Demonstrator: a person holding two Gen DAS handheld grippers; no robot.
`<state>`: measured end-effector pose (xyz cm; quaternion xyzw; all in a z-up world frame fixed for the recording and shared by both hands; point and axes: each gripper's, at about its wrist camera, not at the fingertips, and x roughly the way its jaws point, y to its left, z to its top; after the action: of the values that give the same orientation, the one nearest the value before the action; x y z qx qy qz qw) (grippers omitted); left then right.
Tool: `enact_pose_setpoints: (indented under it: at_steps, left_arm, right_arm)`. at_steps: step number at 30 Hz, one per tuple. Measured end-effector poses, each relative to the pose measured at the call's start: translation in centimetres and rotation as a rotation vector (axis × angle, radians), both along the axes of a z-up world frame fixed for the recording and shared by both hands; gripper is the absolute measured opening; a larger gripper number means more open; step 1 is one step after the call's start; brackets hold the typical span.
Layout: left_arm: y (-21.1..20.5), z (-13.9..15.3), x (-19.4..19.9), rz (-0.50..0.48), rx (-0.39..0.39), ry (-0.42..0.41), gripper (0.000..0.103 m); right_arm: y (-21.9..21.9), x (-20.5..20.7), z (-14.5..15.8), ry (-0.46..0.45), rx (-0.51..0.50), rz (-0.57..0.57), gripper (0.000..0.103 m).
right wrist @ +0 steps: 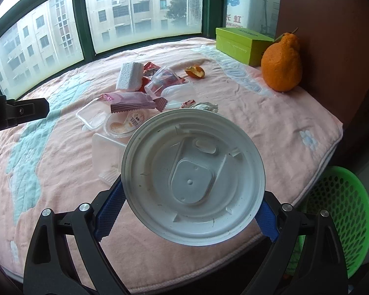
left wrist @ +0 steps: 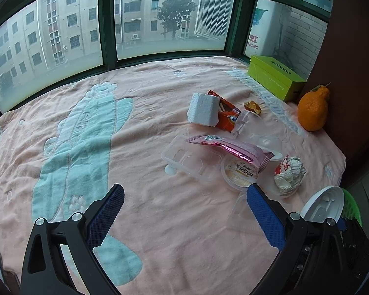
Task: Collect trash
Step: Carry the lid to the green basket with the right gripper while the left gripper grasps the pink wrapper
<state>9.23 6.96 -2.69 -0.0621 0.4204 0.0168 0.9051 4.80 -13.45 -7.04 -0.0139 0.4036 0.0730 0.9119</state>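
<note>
My right gripper (right wrist: 189,211) is shut on a round white plastic lid (right wrist: 193,175), held upright across the jaws above the front of the pink towel; the lid also shows in the left wrist view (left wrist: 324,205). My left gripper (left wrist: 184,211) is open and empty over the towel, left of the trash pile. The pile holds a white foam block (left wrist: 204,109), a red wrapper (left wrist: 227,116), a pink wrapper (left wrist: 230,148), clear plastic trays (left wrist: 189,158), a jelly cup (left wrist: 238,173) and crumpled paper (left wrist: 289,174). A green basket (right wrist: 342,218) stands low at the right.
A large orange fruit (right wrist: 281,65) and a green box (right wrist: 241,44) sit at the far right by a brown wall. An orange peel piece (right wrist: 195,71) lies near the pile. Windows run along the back of the pink towel (left wrist: 147,123).
</note>
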Motion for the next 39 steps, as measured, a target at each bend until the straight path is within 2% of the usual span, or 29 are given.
enact_pose_setpoints:
  at_steps: [7, 14, 26, 30, 39]
  left_arm:
    - [-2.0, 0.7, 2.5, -0.021, -0.063, -0.005, 0.095]
    - [-4.1, -0.5, 6.2, -0.054, -0.105, 0.060, 0.075]
    - [-3.5, -4.3, 10.0, -0.010, -0.180, 0.195, 0.054]
    - [-3.4, -5.1, 10.4, 0.002, -0.214, 0.222, 0.052]
    - [-2.6, -5.0, 10.3, 0.026, -0.286, 0.225, 0.053]
  right_arm:
    - [-4.6, -0.6, 1.6, -0.013, 0.034, -0.034, 0.091]
    - [-10.4, -1.3, 2.0, -0.015, 0.038, -0.124, 0.091]
    - [-18.7, -2.2, -0.5, 0.047, 0.033, -0.301, 0.091]
    - [-20.0, -2.3, -1.4, 0.067, 0.025, -0.339, 0.091]
    - [-21.5, -2.3, -3.1, 0.101, 0.027, -0.372, 0.091]
